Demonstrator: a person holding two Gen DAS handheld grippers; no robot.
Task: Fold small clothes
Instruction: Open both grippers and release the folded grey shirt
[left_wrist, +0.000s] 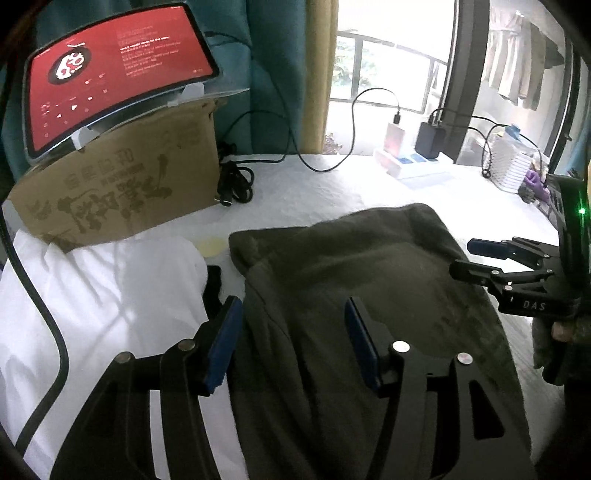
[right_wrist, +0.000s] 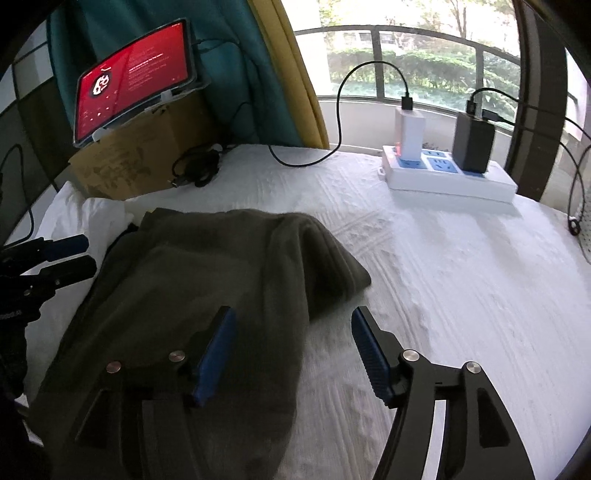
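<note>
Dark olive garment (left_wrist: 351, 280) flat under both hand-held grippers, left (left_wrist: 291, 343) and right (right_wrist: 291, 350) (jaws apart, nothing gripped)

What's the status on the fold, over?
Left gripper open, right gripper open, nothing held. Dark green garment lies folded on the white sheet. White cloth beside it, nothing blocking.

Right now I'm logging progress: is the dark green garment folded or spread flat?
Folded. The dark green garment lies doubled on the white bedcover, a layered edge showing at its far right corner; neither claw holds it.
</note>
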